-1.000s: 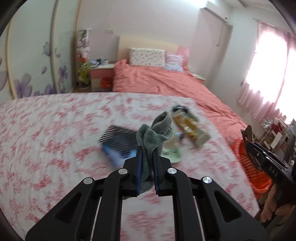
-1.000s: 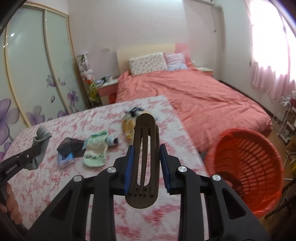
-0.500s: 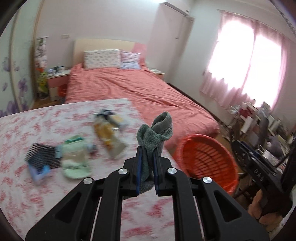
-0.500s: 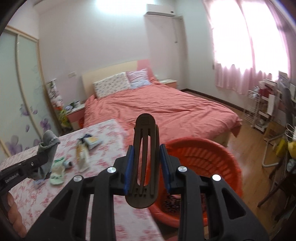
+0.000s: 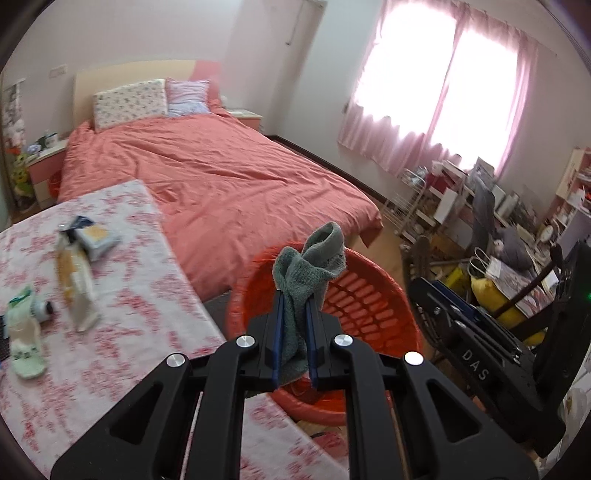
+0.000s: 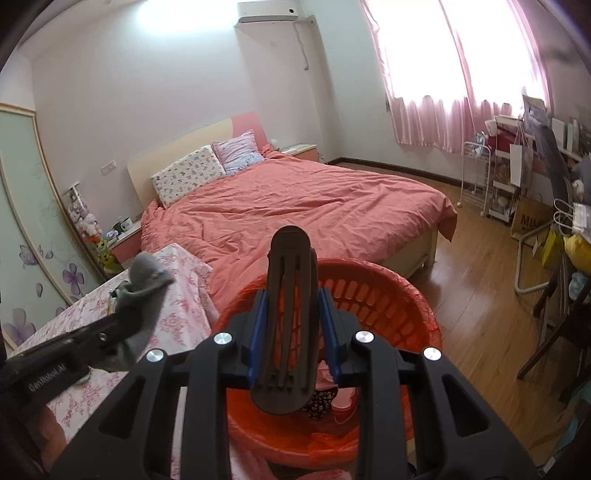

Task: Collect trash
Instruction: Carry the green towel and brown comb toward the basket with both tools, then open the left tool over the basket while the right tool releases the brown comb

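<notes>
This is a bedroom in a home. A double bed (image 6: 295, 206) with a salmon cover and two pillows (image 6: 207, 168) stands against a headboard (image 5: 129, 79), with a nightstand (image 5: 40, 166) beside it, an air conditioner (image 6: 267, 13) on the wall above and pink curtains (image 6: 461, 74) over a bright window. A wardrobe (image 6: 22, 206) with flower-printed sliding doors, wood flooring (image 6: 480, 266) and cluttered shelves (image 5: 480, 199) fill the rest.

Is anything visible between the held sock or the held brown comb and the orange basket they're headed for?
Nothing visible. The grey sock in the left gripper and the brown comb in the right gripper both appear in front of the open-topped orange basket.
</notes>
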